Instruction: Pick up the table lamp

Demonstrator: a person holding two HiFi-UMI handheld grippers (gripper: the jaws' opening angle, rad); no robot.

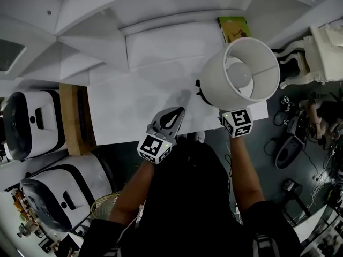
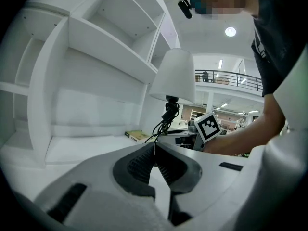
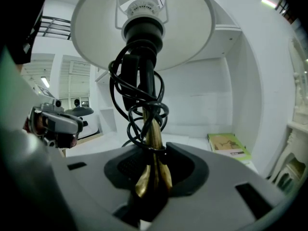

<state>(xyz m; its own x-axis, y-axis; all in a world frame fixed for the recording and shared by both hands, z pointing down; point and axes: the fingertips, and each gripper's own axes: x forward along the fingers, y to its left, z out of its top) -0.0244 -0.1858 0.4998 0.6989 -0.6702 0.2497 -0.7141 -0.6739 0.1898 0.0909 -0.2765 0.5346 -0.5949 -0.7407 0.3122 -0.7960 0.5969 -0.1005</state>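
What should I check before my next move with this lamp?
1. Right tool grips the lamp by its brass stem: ok.
2. Cord wound round the stem, nothing trailing: cannot tell; its end is out of sight.
3. Shade clear of the shelves: ok.
4. Left tool shut, empty, away from the lamp: ok.
5. Book apart from the lamp: ok.
6. Base off the desk: cannot tell; hidden.
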